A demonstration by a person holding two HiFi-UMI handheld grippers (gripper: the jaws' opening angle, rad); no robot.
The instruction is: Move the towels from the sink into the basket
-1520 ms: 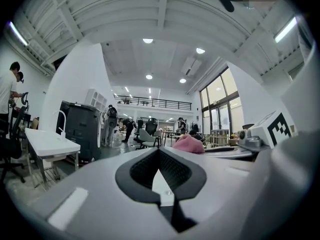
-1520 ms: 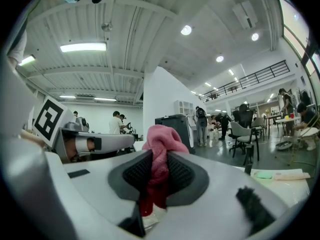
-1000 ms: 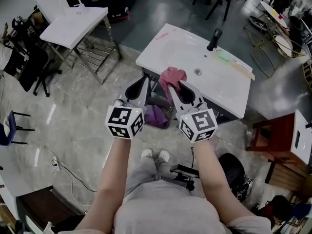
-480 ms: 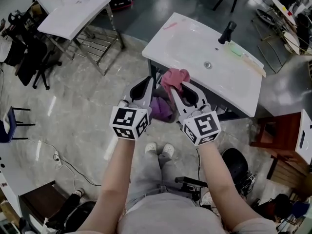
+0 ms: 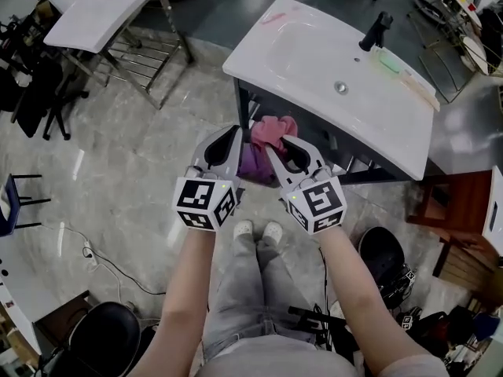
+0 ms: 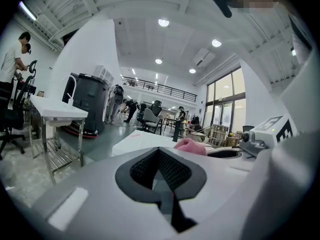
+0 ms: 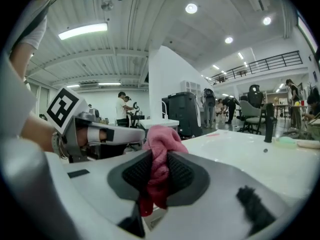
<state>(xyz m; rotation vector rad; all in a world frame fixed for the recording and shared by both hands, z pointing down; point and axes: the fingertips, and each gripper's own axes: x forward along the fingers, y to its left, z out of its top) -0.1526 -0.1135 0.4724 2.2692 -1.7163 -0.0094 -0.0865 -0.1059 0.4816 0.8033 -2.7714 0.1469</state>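
Observation:
My right gripper is shut on a pink towel, which bunches up above the pads and hangs between them in the right gripper view. The towel is held in front of the near edge of the white sink, below its rim. Close on its left, my left gripper has its jaws shut with nothing in them. A purple towel lies lower down, behind both grippers. I cannot make out the basket itself.
A black tap and a green block stand at the sink's far side. A white table stands at the upper left, a black stool and a wooden chair at the right. People stand in the background.
Both grippers have come down and back from the sink's rim, side by side. The pink towel has come along in the right gripper and now hangs in front of the sink.

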